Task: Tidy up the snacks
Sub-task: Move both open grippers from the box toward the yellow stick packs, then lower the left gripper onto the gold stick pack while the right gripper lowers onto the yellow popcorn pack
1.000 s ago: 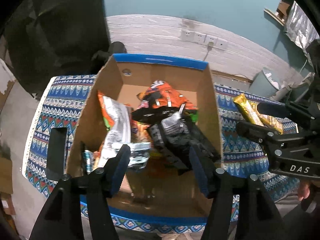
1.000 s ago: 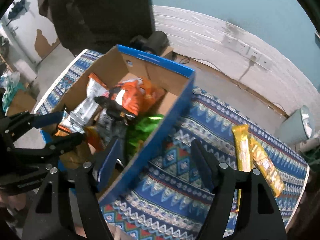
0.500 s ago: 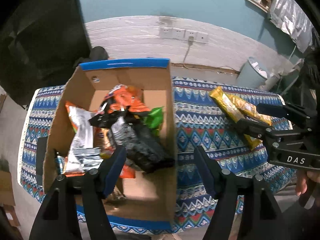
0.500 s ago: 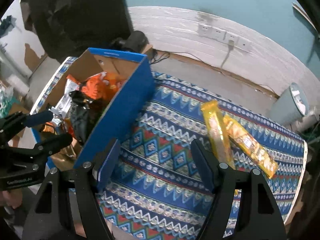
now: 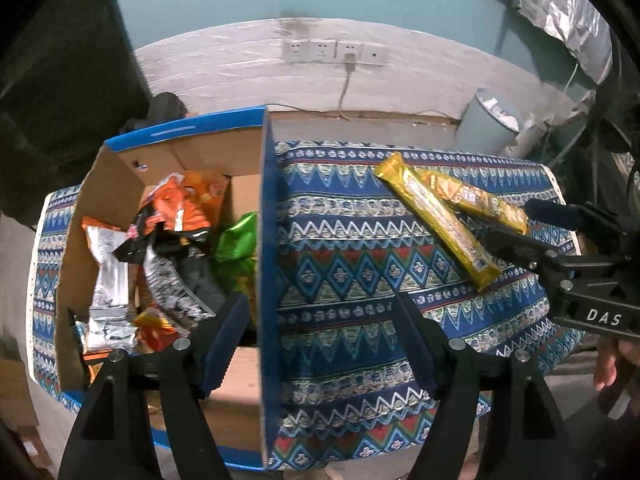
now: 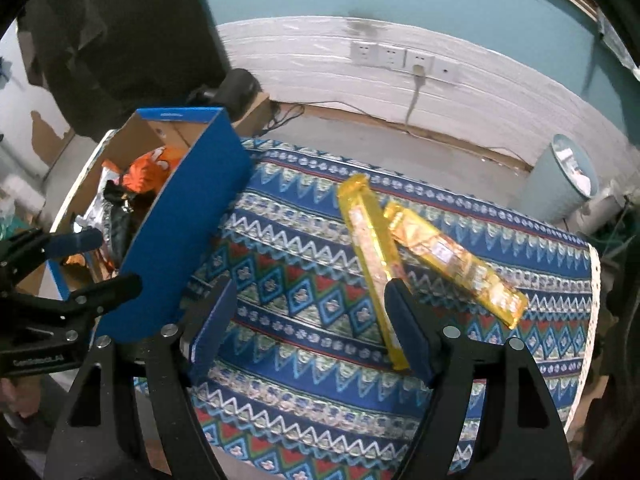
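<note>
Patterned table [image 5: 340, 280] below teal wall — snack-filled box [image 5: 160, 184] left.
Left tongs [image 5: 320, 340] and right tongs [image 6: 308, 320], just widening, stand spread and empty — two gold packets [image 6: 372, 256] lie right.

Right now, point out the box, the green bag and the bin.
box [image 5: 269, 240], left wrist view, right wall's top edge.
green bag [image 5: 236, 238], left wrist view, middle of the wrapper.
bin [image 6: 560, 188], right wrist view, its side.

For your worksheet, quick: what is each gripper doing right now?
Left gripper: open, holds nothing, jaws just widened.
Right gripper: open, holds nothing, jaws just widened.
</note>
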A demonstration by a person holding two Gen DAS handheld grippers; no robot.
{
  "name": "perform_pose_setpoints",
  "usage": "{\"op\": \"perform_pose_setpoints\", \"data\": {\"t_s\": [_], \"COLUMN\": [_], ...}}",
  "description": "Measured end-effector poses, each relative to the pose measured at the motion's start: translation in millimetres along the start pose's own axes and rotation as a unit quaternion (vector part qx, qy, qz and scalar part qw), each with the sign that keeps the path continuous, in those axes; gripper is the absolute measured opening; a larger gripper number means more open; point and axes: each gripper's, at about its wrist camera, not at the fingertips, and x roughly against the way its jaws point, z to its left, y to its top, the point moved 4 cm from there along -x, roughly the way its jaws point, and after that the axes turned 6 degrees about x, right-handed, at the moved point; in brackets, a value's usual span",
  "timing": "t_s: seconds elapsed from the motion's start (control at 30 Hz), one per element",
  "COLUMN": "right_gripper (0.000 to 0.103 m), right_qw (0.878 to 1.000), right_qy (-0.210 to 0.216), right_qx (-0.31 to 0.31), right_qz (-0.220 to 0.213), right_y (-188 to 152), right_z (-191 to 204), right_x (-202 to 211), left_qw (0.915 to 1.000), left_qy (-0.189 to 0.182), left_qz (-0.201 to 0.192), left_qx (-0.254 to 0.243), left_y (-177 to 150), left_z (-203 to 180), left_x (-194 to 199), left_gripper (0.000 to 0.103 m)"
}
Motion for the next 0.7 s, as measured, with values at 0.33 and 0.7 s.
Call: {"op": "perform_pose_setpoints", "data": {"t_s": [0.33,0.7], "right_gripper": [0.080,0.080], "right_qw": [0.999,0.996], "right_qy": [-0.018,-0.052], "right_qx": [-0.026,0.012], "right_qz": [0.009,0.073], "right_y": [-17,-28], "right_z": [-44,-106], "right_x": [3,-15], "left_qw": [0.9991,0.9963], "left_qy": [-0.013,-0.031], "left_qz": [0.040,0.062], "left_qx": [0.002,0.050], "left_y": [8,35], "left_z": [-34,-61], "left_x": [-25,-58], "left_gripper": [0.075,0.080]}}
